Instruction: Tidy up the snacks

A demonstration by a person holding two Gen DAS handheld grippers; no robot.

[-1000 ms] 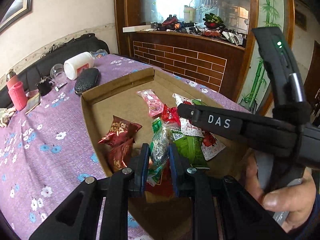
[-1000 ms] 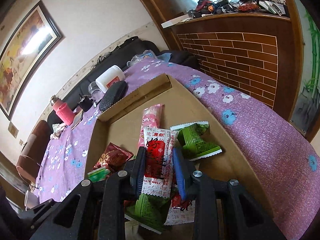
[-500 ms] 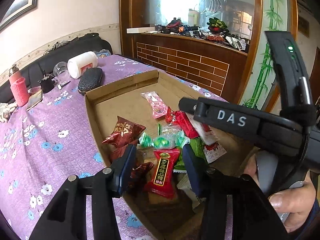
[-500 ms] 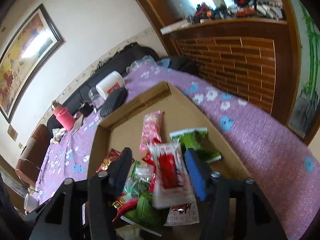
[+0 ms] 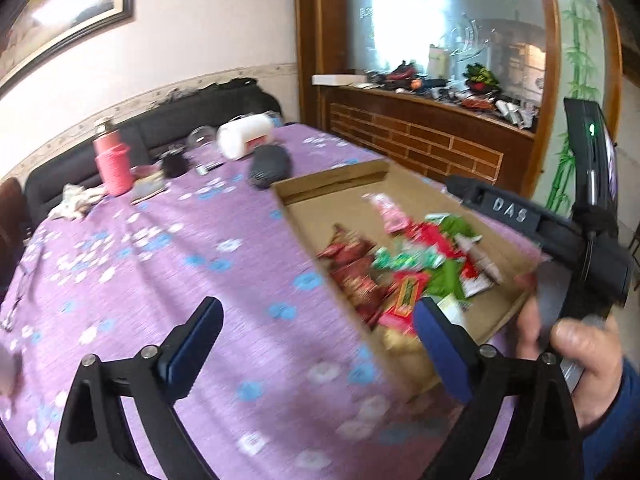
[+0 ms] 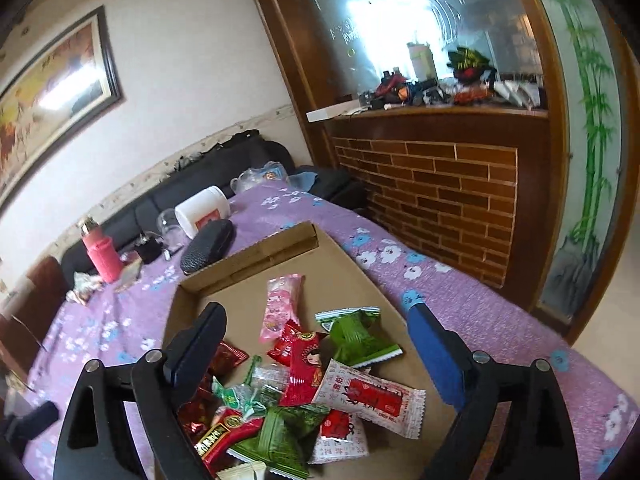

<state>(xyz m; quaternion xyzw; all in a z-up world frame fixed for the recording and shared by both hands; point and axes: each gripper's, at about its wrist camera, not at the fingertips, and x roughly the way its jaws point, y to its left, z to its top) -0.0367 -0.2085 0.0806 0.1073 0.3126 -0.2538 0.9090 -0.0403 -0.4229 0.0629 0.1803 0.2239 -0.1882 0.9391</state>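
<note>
My left gripper (image 5: 316,332) hangs over the purple cloth (image 5: 168,264) at the near left corner of the box (image 5: 332,184); its jaws are spreading wide with nothing between them. It tilts down and forward, its right finger over the box's near edge. My right gripper (image 6: 316,336) is spreading too, empty, tilted down over the snacks (image 6: 304,384). From the left camera, my right hand (image 5: 576,344) wraps that gripper's handle at the box's right side, in a blue sleeve (image 5: 612,432).

The snacks lie heaped in the near half of the box. Nearest are a green packet (image 6: 280,436) and a red-and-black one (image 6: 224,436), the latter's long axis running from near left to far right. A white-and-red packet (image 6: 372,398) lies across the box, pointing right. Beyond it a red packet (image 6: 304,356) points away from me, a green one (image 6: 360,336) sits to its right, and a pink one (image 6: 280,304) lies farthest, long axis toward the far wall of the box.

Past the box sit a black case (image 6: 208,246), a white jar (image 6: 204,214) on its side and a pink bottle (image 6: 102,258) standing.
</note>
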